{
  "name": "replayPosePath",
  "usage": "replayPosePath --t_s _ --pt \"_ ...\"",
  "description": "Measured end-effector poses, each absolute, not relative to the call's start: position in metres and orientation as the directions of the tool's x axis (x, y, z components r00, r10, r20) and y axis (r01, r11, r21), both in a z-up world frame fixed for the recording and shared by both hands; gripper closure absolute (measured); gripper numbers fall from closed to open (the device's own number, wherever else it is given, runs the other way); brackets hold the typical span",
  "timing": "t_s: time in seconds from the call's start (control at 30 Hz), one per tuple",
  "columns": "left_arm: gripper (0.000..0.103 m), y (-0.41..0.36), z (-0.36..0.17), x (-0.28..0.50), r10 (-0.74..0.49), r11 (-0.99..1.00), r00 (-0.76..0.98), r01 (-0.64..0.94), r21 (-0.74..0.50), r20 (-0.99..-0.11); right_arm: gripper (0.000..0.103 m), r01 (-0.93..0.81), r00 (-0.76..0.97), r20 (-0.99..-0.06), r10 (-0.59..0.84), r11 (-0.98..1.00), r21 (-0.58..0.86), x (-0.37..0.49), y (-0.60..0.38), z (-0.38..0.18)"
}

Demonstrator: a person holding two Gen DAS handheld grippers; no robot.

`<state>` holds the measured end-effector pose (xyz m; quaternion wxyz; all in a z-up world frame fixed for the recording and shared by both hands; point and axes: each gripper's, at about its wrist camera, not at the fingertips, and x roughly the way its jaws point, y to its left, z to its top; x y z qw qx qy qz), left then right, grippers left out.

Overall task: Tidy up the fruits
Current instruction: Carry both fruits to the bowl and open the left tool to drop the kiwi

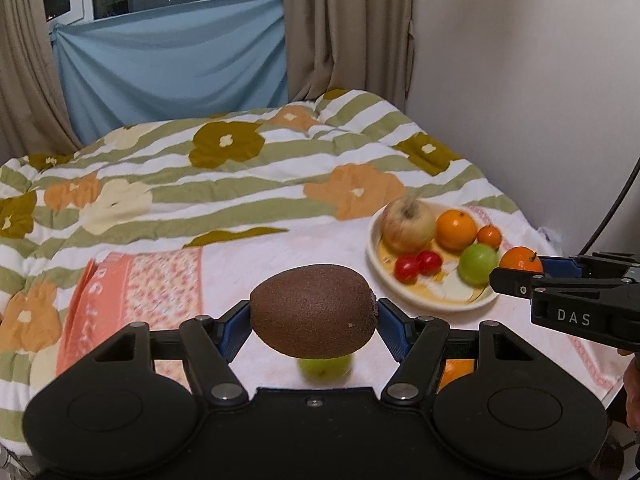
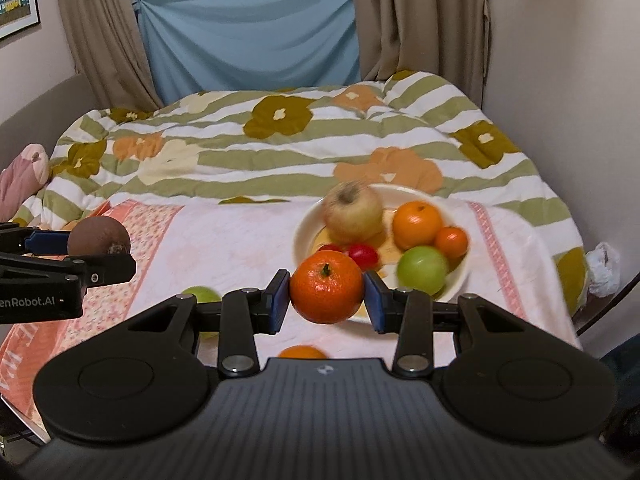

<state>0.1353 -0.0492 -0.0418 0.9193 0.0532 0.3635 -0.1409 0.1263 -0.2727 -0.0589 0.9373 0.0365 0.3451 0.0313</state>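
My left gripper (image 1: 314, 316) is shut on a brown kiwi (image 1: 314, 310) and holds it above the towel; it also shows at the left of the right wrist view (image 2: 100, 258). My right gripper (image 2: 326, 294) is shut on an orange mandarin (image 2: 326, 286), just in front of the white plate (image 2: 304, 224). The plate (image 1: 374, 256) holds an apple (image 1: 406, 226), an orange (image 1: 456, 229), a small mandarin (image 1: 489, 236), a green fruit (image 1: 478, 264) and two red tomatoes (image 1: 418, 266). A green fruit (image 1: 326, 366) and an orange fruit (image 2: 302, 353) lie loose on the towel.
The plate and loose fruit rest on a pink and white towel (image 2: 224, 248) on a bed with a flowered striped quilt (image 1: 200, 168). A wall (image 1: 540, 80) stands at the right, curtains (image 1: 352, 32) at the back. A black cable (image 1: 616, 204) hangs at the right.
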Motion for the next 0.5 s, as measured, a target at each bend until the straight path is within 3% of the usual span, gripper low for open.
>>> replayPosePath --t_s 0.5 --pt "0.032 -0.147 -0.062 0.177 -0.241 0.938 0.672 0.347 0.010 -0.700 0.048 -0.055 0.750 -0.653 0.106 0.994 0.099 0.167 -0.357 -0.070"
